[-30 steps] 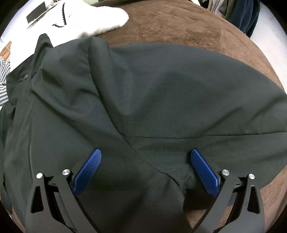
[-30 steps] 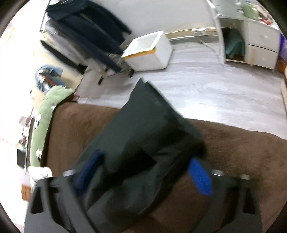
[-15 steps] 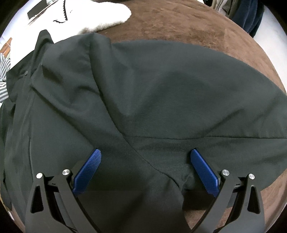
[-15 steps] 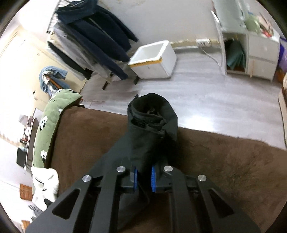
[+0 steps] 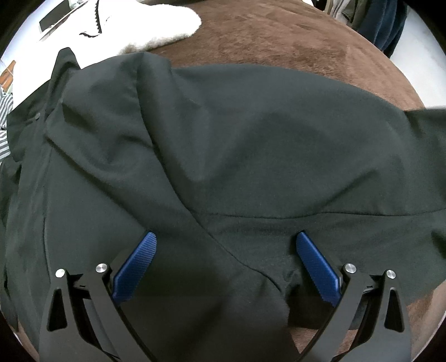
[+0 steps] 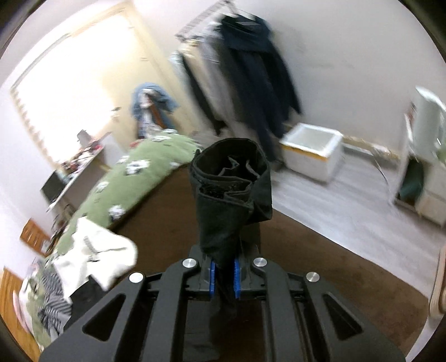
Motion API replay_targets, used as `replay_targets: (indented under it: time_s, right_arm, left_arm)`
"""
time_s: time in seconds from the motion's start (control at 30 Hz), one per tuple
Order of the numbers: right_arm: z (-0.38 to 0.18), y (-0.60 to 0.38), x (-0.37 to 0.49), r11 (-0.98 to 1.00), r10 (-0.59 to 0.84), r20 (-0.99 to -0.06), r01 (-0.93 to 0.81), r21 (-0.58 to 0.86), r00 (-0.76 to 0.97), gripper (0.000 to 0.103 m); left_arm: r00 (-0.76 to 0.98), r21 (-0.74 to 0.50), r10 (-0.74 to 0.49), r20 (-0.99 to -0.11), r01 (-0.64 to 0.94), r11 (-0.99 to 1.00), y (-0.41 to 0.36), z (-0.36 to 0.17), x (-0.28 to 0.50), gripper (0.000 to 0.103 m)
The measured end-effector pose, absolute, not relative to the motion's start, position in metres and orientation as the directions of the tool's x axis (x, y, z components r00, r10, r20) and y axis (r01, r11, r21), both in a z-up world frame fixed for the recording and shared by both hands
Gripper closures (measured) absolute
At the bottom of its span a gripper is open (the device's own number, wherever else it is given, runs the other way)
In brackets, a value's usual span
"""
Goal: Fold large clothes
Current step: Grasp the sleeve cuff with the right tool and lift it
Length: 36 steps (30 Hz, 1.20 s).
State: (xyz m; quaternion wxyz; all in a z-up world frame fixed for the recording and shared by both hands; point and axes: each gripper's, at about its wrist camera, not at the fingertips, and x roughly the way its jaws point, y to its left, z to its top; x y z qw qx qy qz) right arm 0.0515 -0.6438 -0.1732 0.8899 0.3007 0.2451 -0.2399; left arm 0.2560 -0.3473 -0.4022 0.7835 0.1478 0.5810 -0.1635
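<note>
Two views, largest thing first: brown bed cover running across the whole surface, plush, bare toward the far edge. Spread over most of it, dark jacket — lying flat but rumpled, with a seam crossing the near part and a collar-like fold at the far left. Beyond its far left corner, white fleece garment, touching or just beside the dark cloth; cannot tell which.

Seen from the right wrist: green cow-print blanket heaped along the far side of the bed, hanging clothes on a rack by the wall, white foam box on the floor below them. All of that blurred.

Left gripper low over the near part of the jacket, blue pads spread wide apart, fabric between them but nothing pinched.

Right gripper clamped tight on the jacket's sleeve cuff — blue pads pressed onto a narrow bunch of cloth, with the open mouth of the cuff standing up past the fingertips, raised clear of the brown cover.
</note>
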Motion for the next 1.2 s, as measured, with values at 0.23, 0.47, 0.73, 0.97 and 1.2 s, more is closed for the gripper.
replay_targets:
  time_s: [0.23,0.47,0.73,0.97,1.2]
  right_arm:
    - [-0.105,-0.557,0.082,0.823,-0.234,-0.495,0.441,0.357,0.837,0.093]
    - [-0.066,-0.489,0.103,0.872,-0.154,-0.469,0.343,0.35,0.87,0.093]
    - [-0.04,-0.37,0.143,0.927,0.014,-0.416,0.144,0.346,0.909,0.093]
    - [-0.084,-0.223,0.182,0.945,0.181,-0.459,-0.023,0.327,0.87,0.093]
    - [-0.183,-0.084,0.21,0.95,0.307,-0.61,-0.202,0.237,0.731,0.093]
  left_arm:
    - [0.268,0.018,-0.128,-0.955,0.484,0.875,-0.332,-0.397,0.267,0.005]
    - [0.366,0.025,-0.153,-0.918,0.438,0.899,-0.266,-0.34,0.287,0.006]
    - [0.476,0.048,-0.061,-0.877,0.214,0.976,-0.106,-0.279,0.286,0.006]
    - [0.492,0.103,0.065,-0.868,0.05,0.993,0.002,-0.263,0.24,0.006]
    - [0.442,0.111,0.172,-0.88,-0.161,0.981,0.106,-0.277,0.174,0.006]
